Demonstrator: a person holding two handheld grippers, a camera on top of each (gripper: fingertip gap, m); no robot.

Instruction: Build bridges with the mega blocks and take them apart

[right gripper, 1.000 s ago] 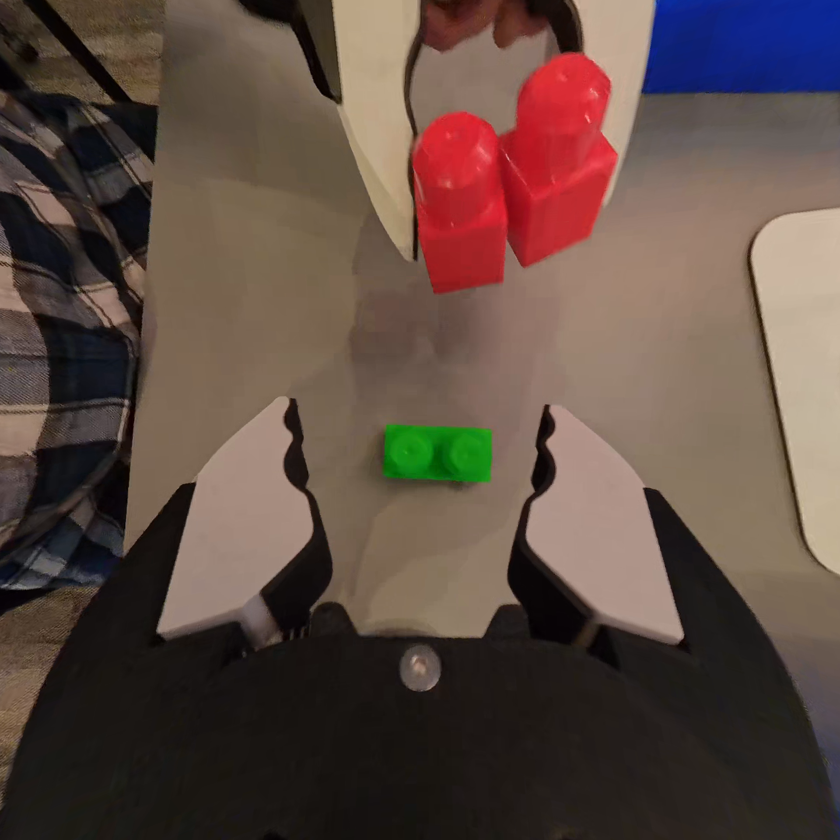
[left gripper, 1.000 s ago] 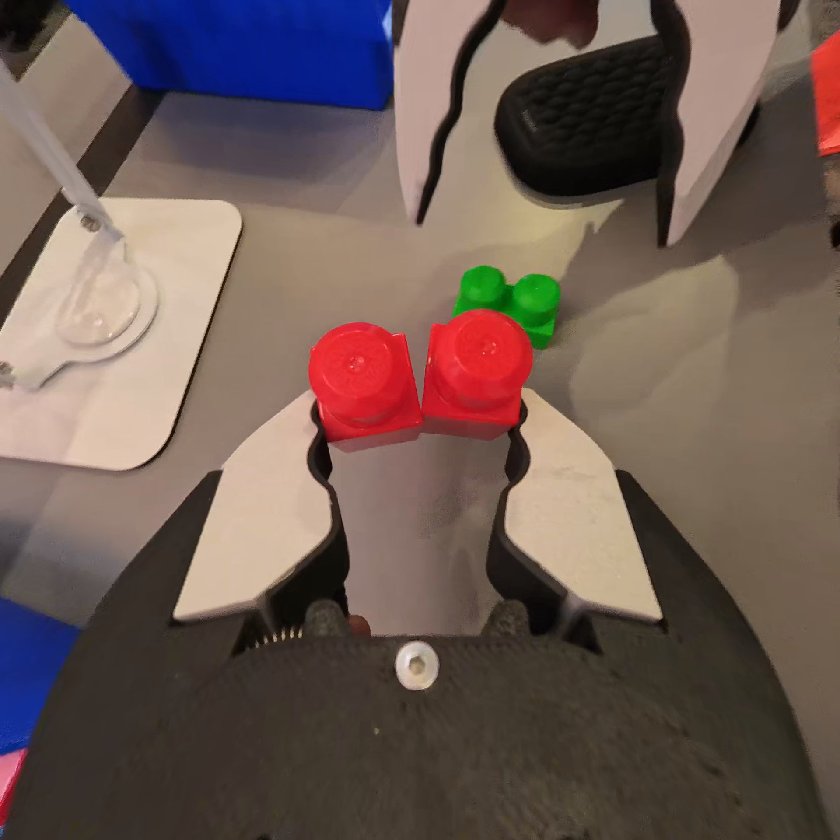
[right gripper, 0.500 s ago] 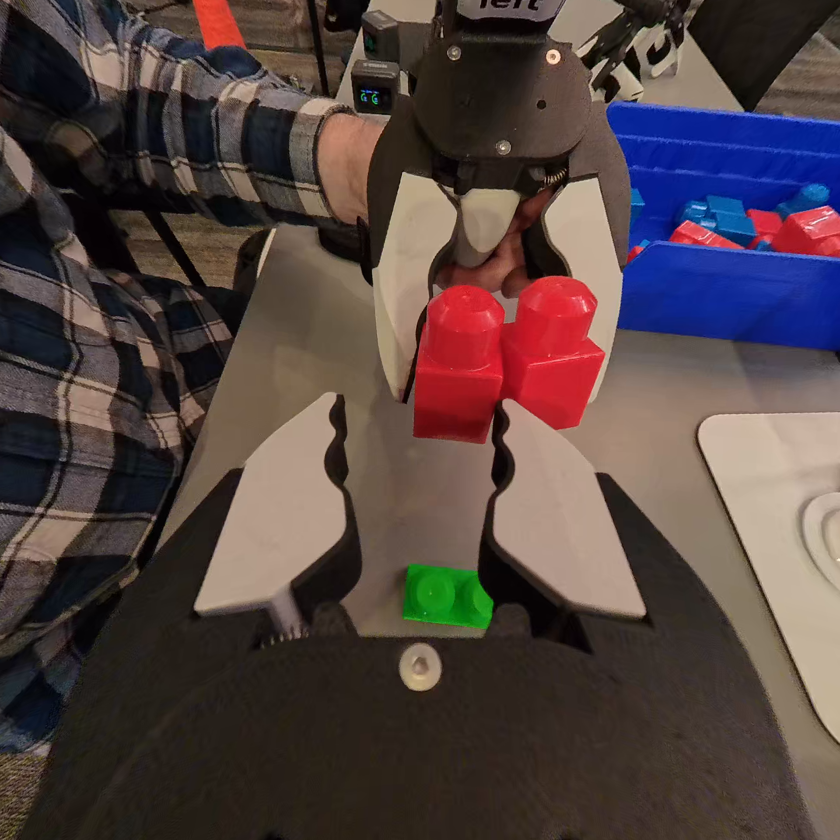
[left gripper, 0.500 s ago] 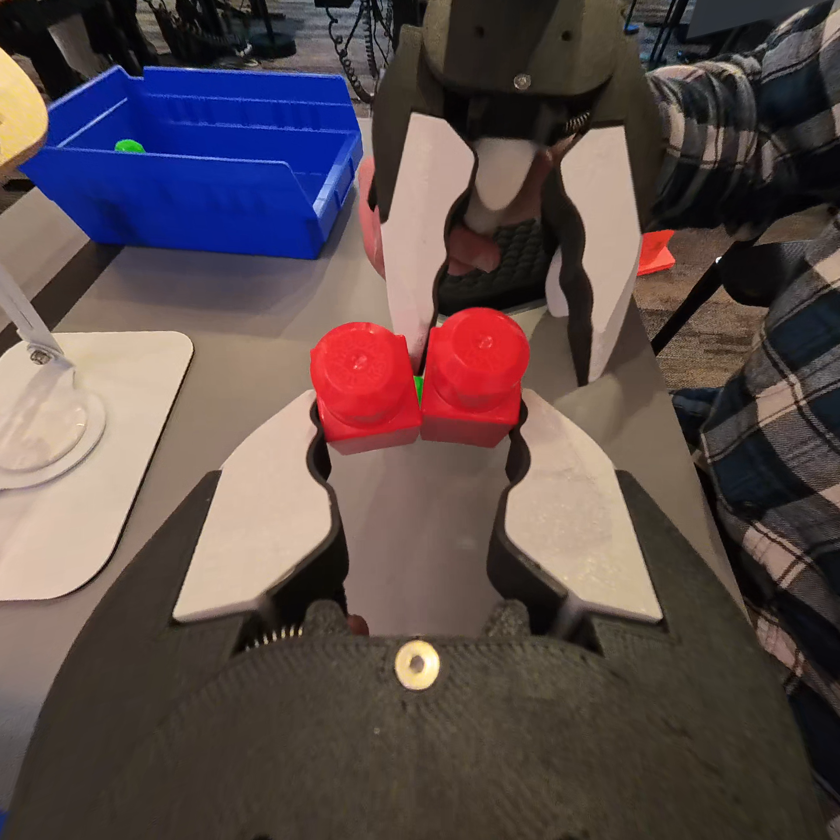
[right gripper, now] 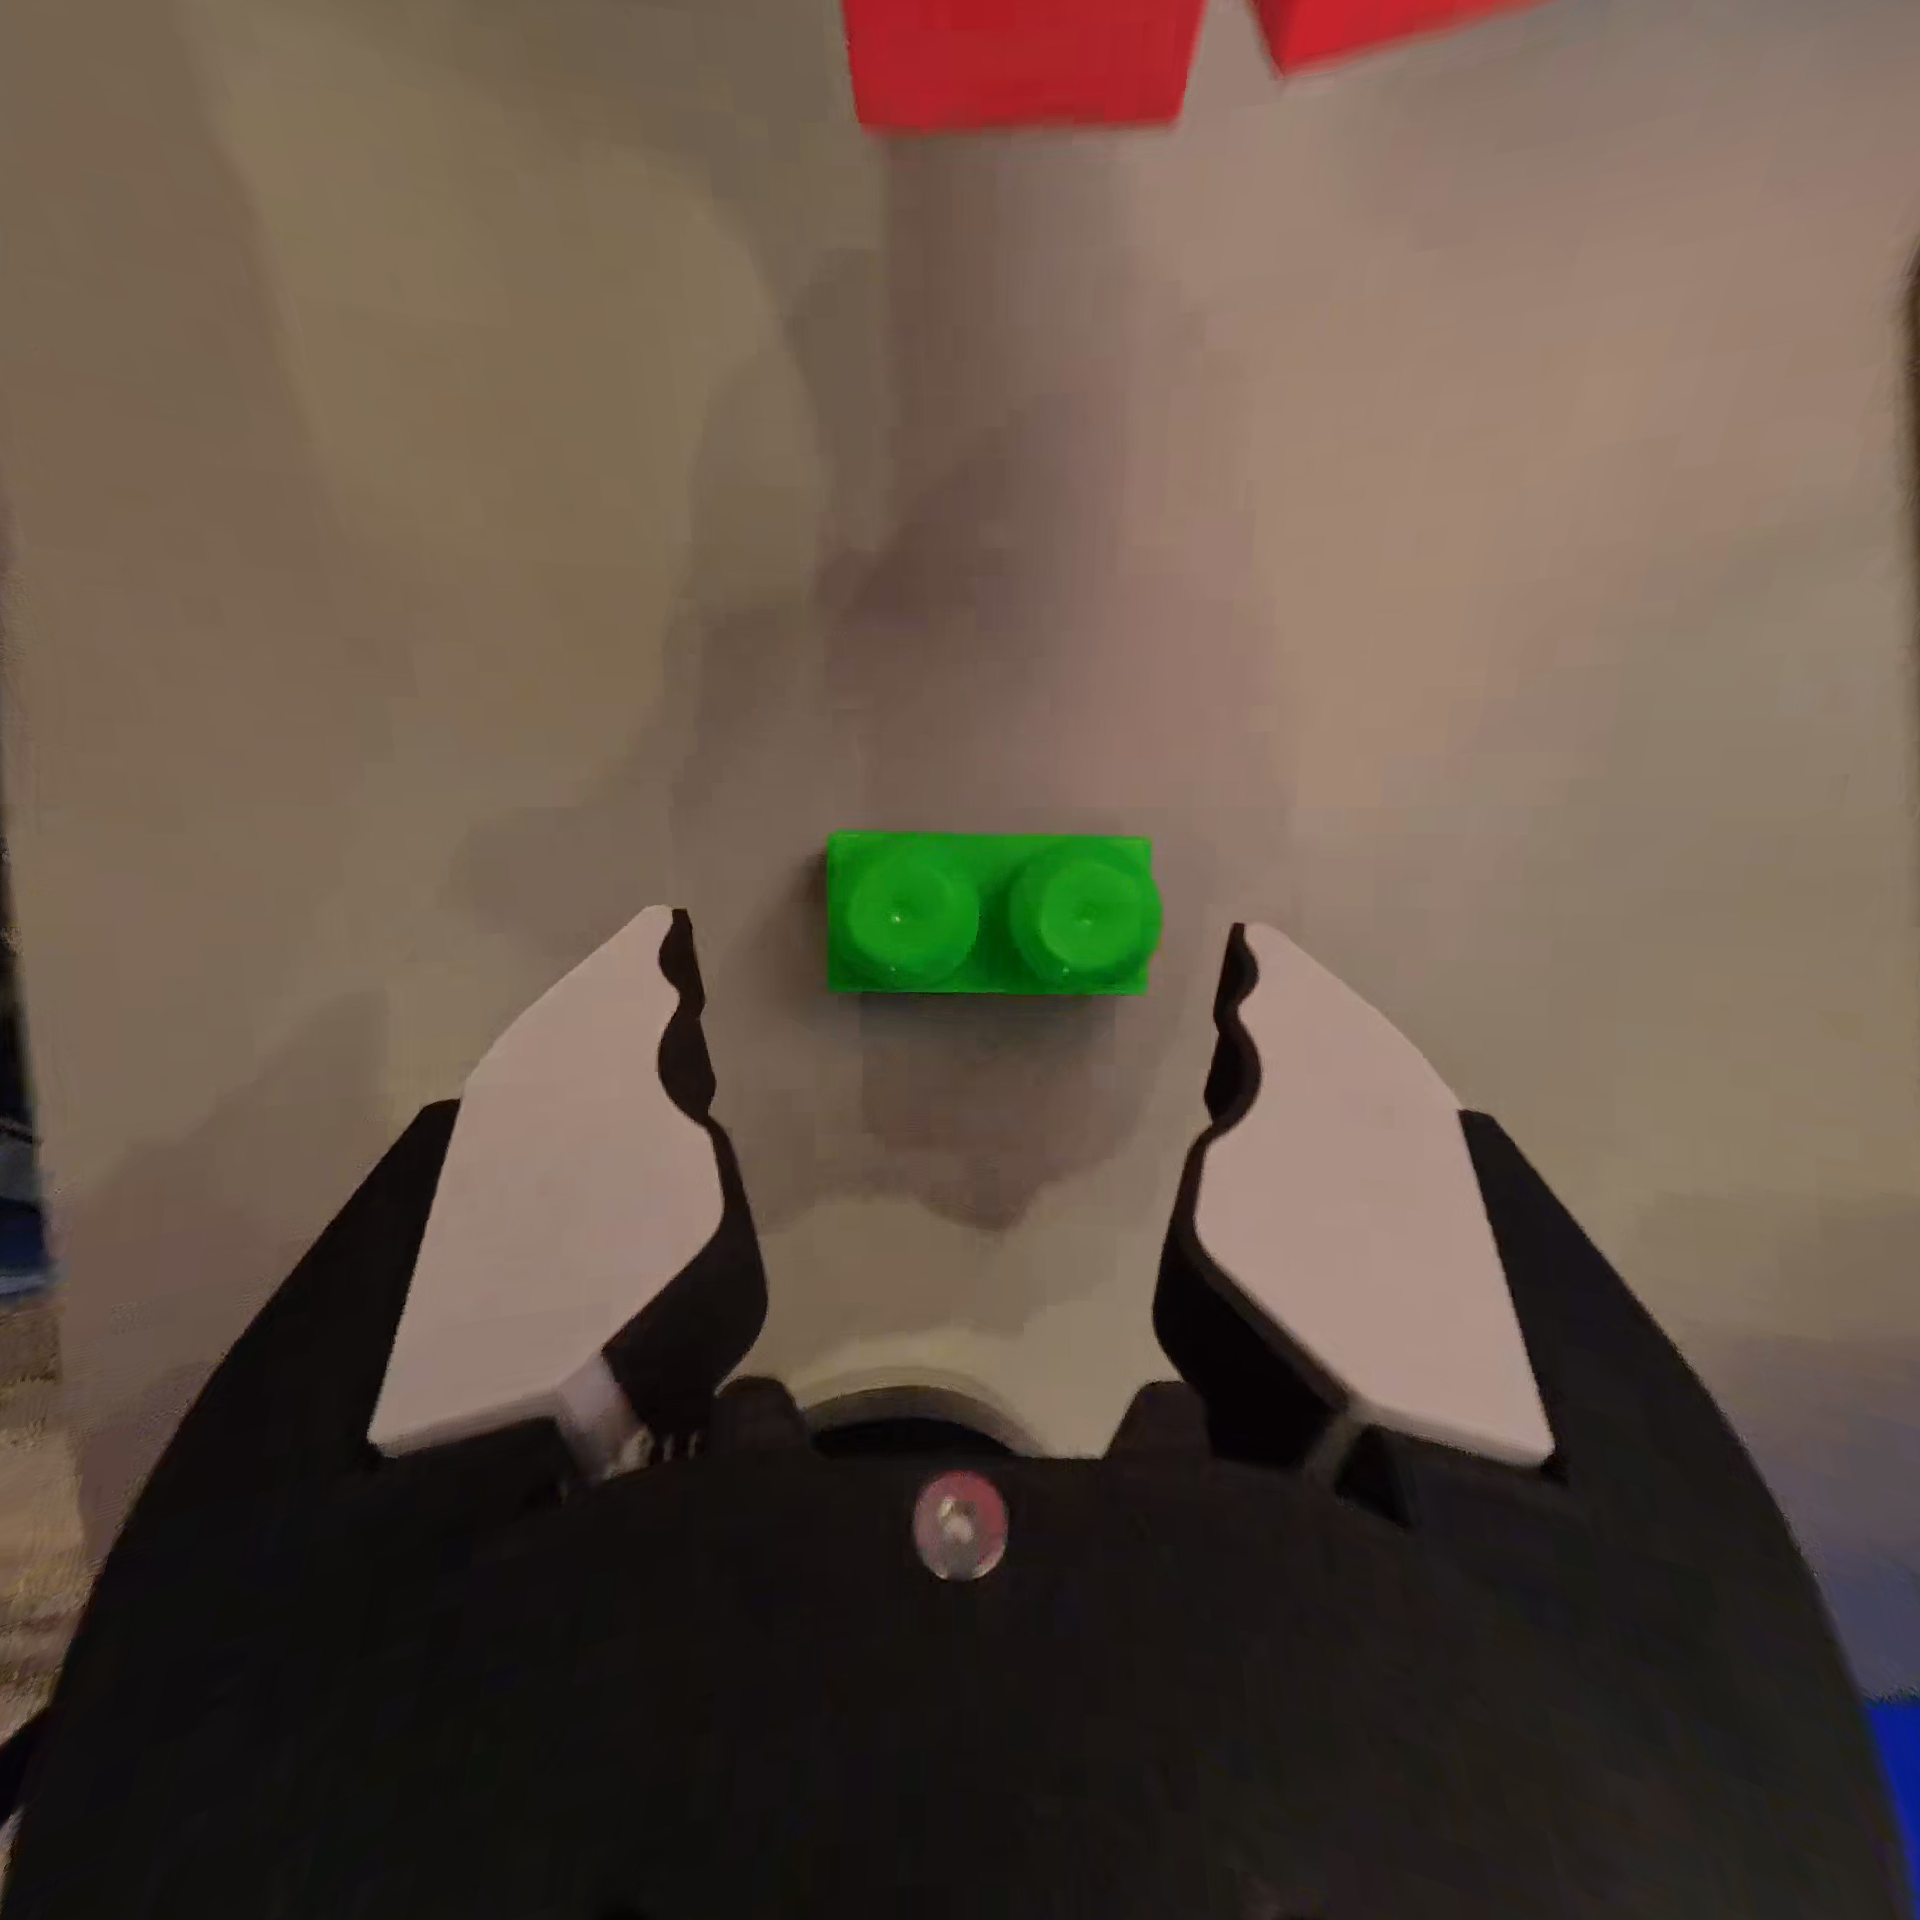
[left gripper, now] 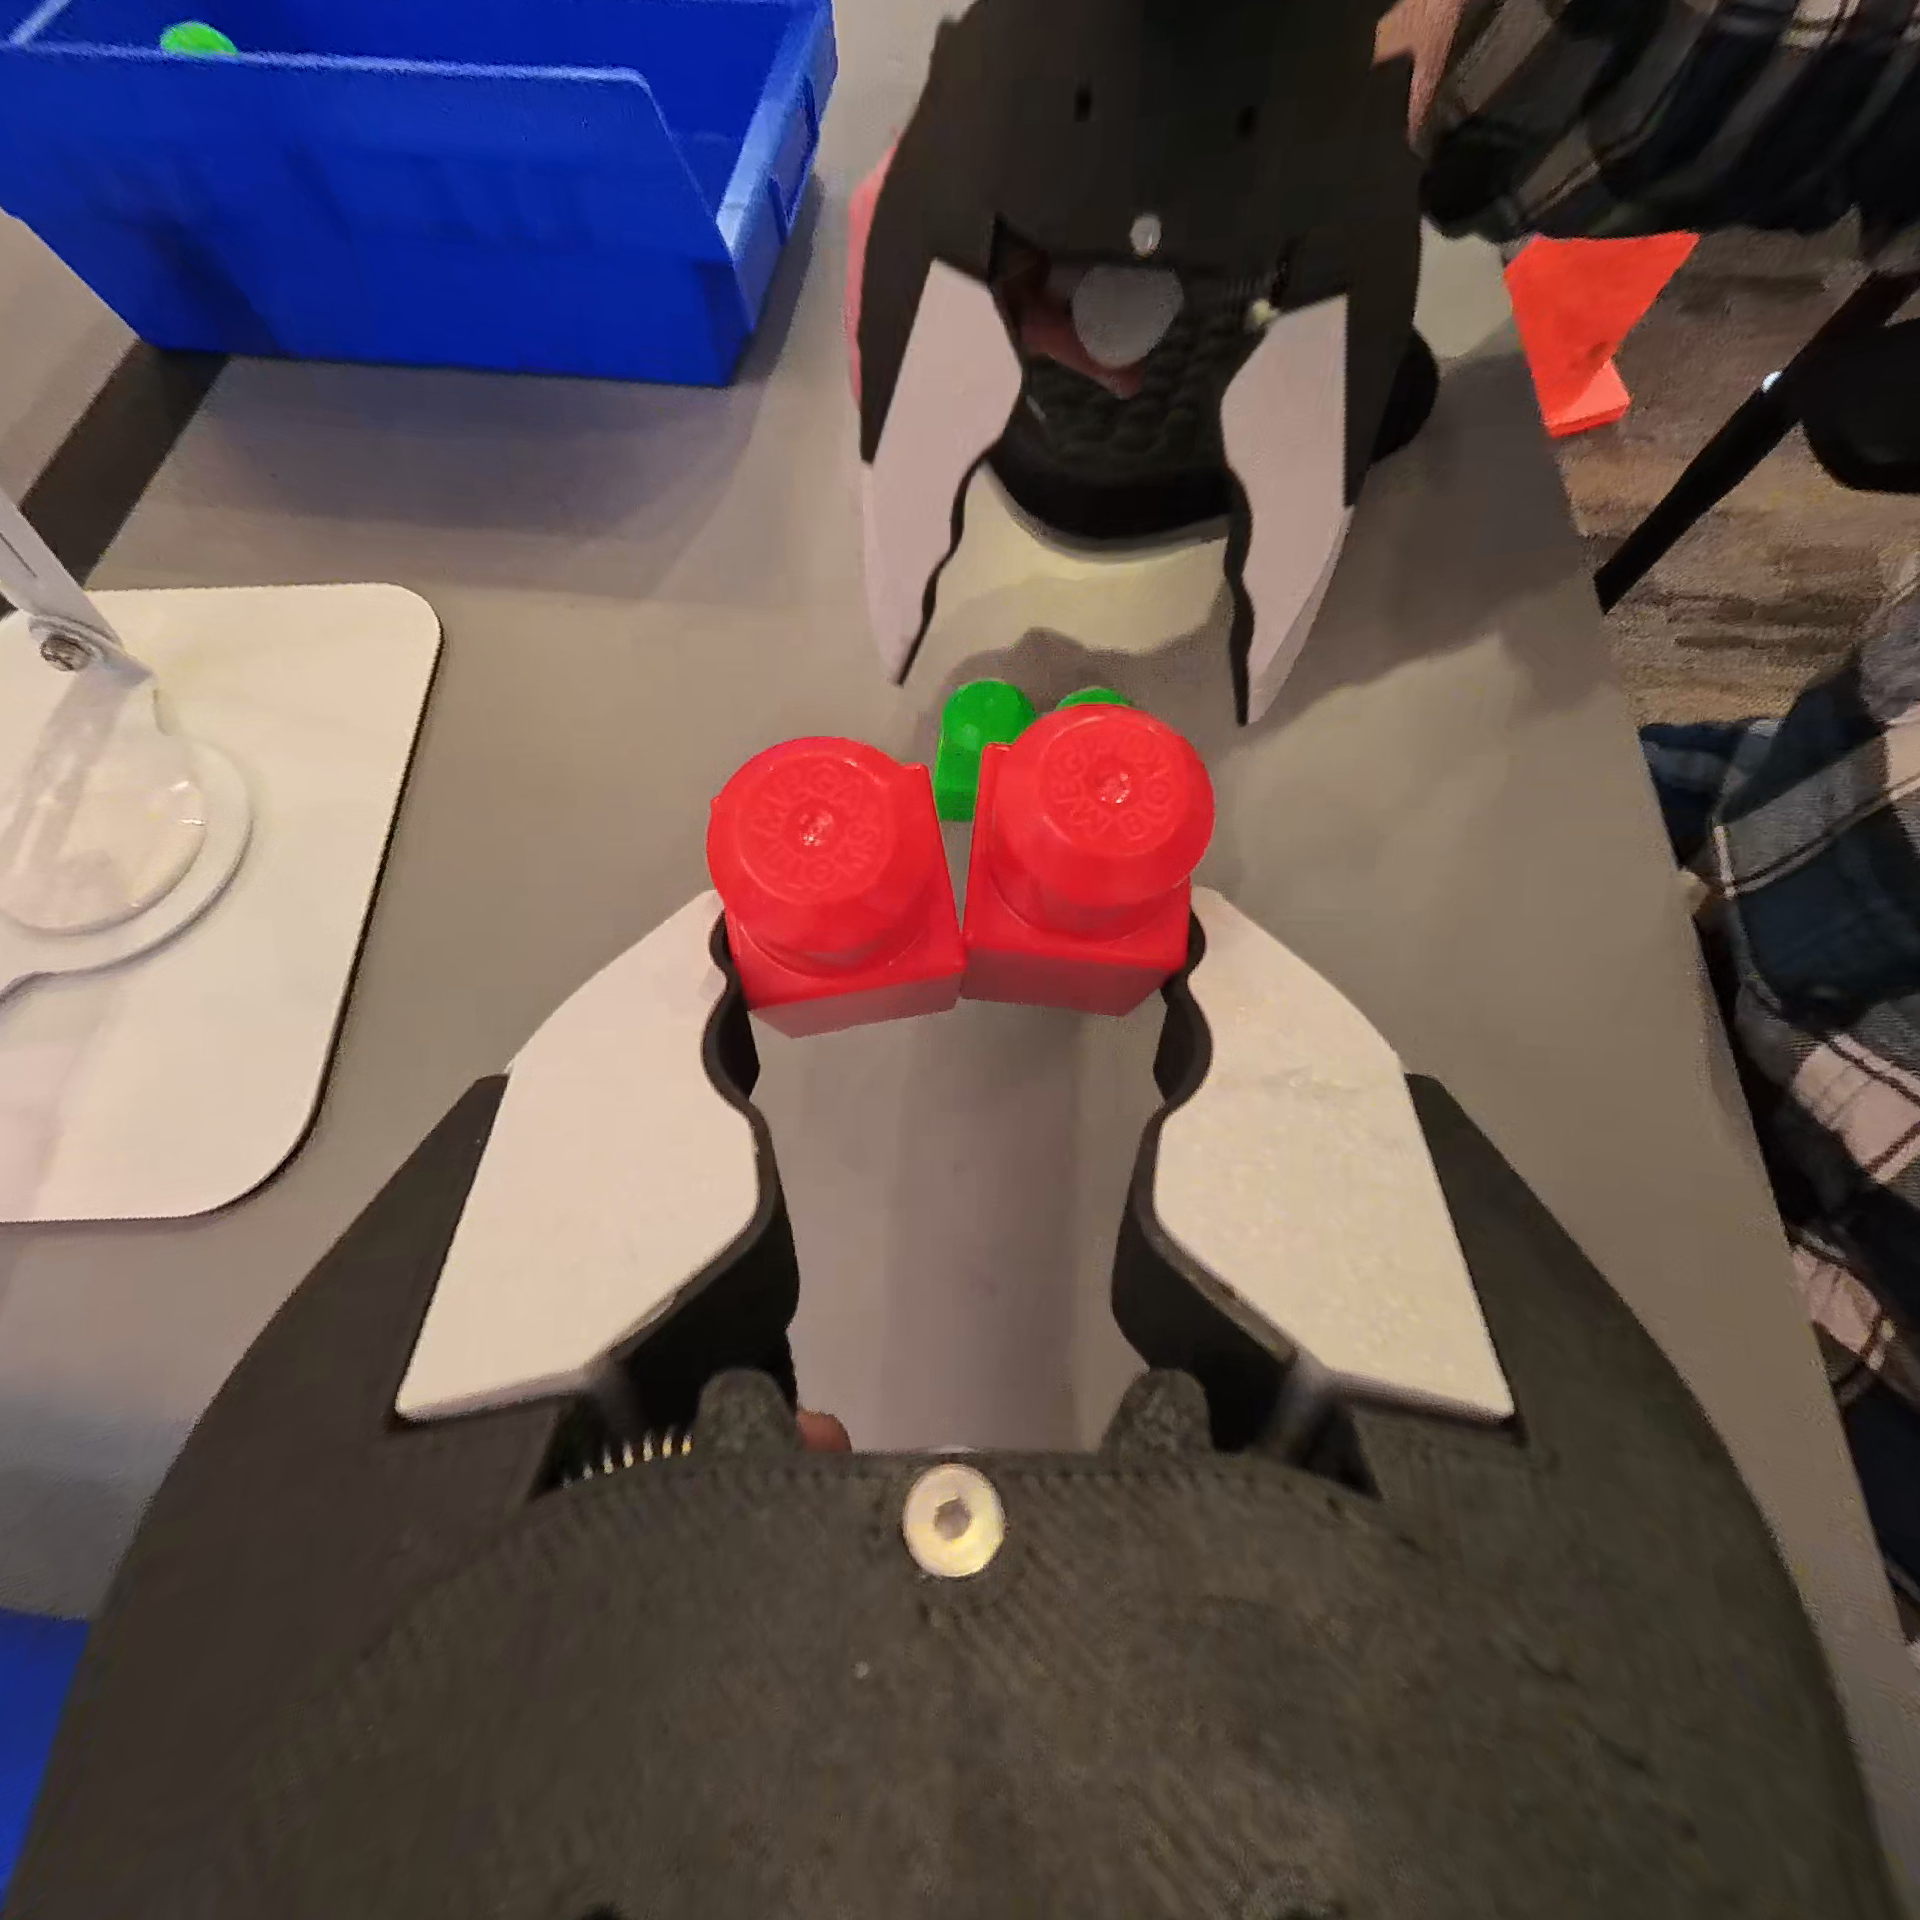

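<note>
The left tool is partly open and squeezes two red blocks side by side between its tips, one pad pressing on each outer side; the right tool is wide open and holds nothing; a green block lies on the grey tabletop just ahead of its tips, touching neither finger; the red blocks hang beyond it.

Glossy plastic red blocks (matt table)

Grey table; white mat left; brown carpet beyond.
</note>
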